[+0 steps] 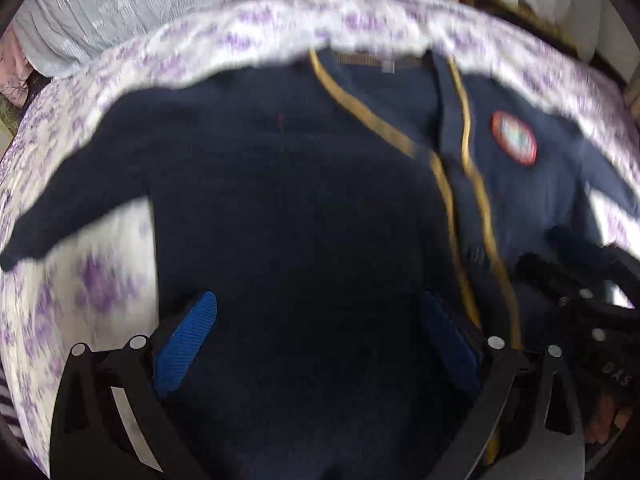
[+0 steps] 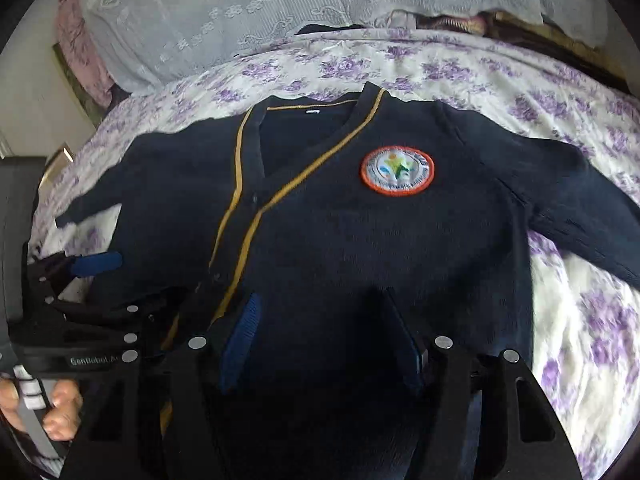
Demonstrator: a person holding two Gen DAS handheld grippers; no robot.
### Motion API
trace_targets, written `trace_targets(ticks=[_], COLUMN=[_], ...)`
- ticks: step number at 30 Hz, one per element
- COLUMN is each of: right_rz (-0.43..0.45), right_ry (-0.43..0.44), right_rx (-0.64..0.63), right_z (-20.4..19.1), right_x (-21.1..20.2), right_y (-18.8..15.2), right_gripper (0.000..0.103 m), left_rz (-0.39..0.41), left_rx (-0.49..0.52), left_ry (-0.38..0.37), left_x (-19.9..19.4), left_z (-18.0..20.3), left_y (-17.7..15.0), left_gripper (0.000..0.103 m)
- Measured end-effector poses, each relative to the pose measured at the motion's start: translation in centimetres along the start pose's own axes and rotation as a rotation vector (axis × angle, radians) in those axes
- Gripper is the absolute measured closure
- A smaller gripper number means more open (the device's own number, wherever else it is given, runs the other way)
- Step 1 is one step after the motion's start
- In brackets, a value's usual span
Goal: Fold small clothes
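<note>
A small navy cardigan (image 2: 360, 240) with yellow trim and a round orange-rimmed badge (image 2: 397, 171) lies flat, front up, on a purple-flowered bedsheet (image 2: 460, 68), sleeves spread to both sides. My right gripper (image 2: 320, 340) is open, its blue-padded fingers over the cardigan's lower middle. My left gripper (image 1: 318, 340) is open over the cardigan's (image 1: 280, 200) left half. The badge (image 1: 514, 138) shows at the right in the left wrist view, which is blurred. The left gripper also shows at the left edge of the right wrist view (image 2: 80, 276), held by a hand.
Pale lace-covered pillows (image 2: 280, 8) are piled at the head of the bed. The flowered sheet (image 1: 100, 280) shows on both sides of the cardigan. The right gripper's black body (image 1: 580, 288) sits at the right edge of the left wrist view.
</note>
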State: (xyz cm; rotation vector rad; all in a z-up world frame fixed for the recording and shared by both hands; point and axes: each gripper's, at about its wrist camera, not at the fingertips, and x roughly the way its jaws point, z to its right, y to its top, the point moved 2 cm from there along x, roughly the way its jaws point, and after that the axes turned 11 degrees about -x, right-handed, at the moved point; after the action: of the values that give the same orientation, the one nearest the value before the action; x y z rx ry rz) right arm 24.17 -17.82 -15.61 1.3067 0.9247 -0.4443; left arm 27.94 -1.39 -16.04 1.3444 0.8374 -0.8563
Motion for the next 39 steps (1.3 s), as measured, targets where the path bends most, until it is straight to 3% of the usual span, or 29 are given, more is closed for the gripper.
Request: trace_targets(ticks=[5, 8, 9, 10, 12, 15, 17, 18, 19, 21, 23, 25, 27, 30, 33, 36, 39], right_rz=[0.012, 0.012, -0.03, -0.016, 0.016, 0.15, 0.198, 0.202, 0.18, 0.088, 0.014, 0.046, 0.073, 0.226, 0.347, 0.387, 0.376], right_ry=[-0.084, -0.053, -0.046, -0.026, -0.021, -0.004, 0.028, 0.059, 0.082, 0.156, 0.193, 0.252, 0.297, 0.215, 0.137, 0.073, 0.006], right_rx=[-0.205, -0.162, -0.157, -0.135, -0.077, -0.043, -0.044, -0.056, -0.061, -0.058, -0.052, -0.022, 0.07, 0.263, 0.606, 0.857, 0.993], right_z=[-2.4, -1.2, -0.9, -0.4, 0.6, 0.8, 0.0, -0.5, -0.9, -1.6, -1.5, -0.6, 2.0, 8.6, 17.9, 24.9, 29.4], right_x=[-5.9, -8.7, -9.1, -10.0, -11.9, -14.4, -14.4, -13.7, -12.8, -10.2, -8.4, -9.3, -11.1, -14.2, -16.1, -16.2, -15.5], right_y=[-7.0, -10.5, -11.6, -12.6, -13.2, -10.9, -8.8, -7.8, -7.3, -7.4, -9.2, -10.6, -10.8, -9.9, -10.7, -13.3, -15.9], right_gripper=[0.027, 0.024, 0.023, 0.023, 0.023, 0.023, 0.026, 0.029, 0.039, 0.053, 0.053, 0.054, 0.053, 0.052, 0.05, 0.046, 0.044], left_rz=[0.058, 0.115, 0.125, 0.118, 0.106, 0.212, 0.241, 0.243, 0.234, 0.166, 0.092, 0.119, 0.077, 0.206, 0.306, 0.38, 0.386], left_rx=[0.126, 0.175, 0.165, 0.144, 0.072, 0.002, 0.006, 0.011, 0.017, 0.075, 0.134, 0.109, 0.081, 0.052, 0.06, 0.047, 0.041], left_ry=[0.003, 0.02, 0.008, -0.015, -0.074, -0.071, -0.097, -0.104, -0.099, -0.071, 0.021, -0.012, -0.019, -0.038, -0.047, -0.078, -0.134], left_x=[-3.6, -5.7, -6.3, -6.9, -8.2, -10.6, -11.4, -11.4, -10.9, -8.4, -5.0, -4.4, -4.7, -8.0, -10.5, -11.5, -10.4], left_z=[-0.9, -1.9, -2.5, -3.2, -4.8, -5.2, -3.9, -3.0, -2.1, -0.3, 0.6, 0.0, -0.3, 0.0, 2.9, 6.7, 10.4], left_y=[-7.0, -11.1, -12.0, -12.6, -12.9, -11.0, -9.4, -8.9, -8.6, -8.9, -9.9, -10.4, -9.5, -7.1, -3.6, 0.3, 2.9], left_gripper=[0.004, 0.004, 0.004, 0.004, 0.004, 0.004, 0.004, 0.004, 0.004, 0.004, 0.004, 0.004, 0.004, 0.004, 0.004, 0.004, 0.004])
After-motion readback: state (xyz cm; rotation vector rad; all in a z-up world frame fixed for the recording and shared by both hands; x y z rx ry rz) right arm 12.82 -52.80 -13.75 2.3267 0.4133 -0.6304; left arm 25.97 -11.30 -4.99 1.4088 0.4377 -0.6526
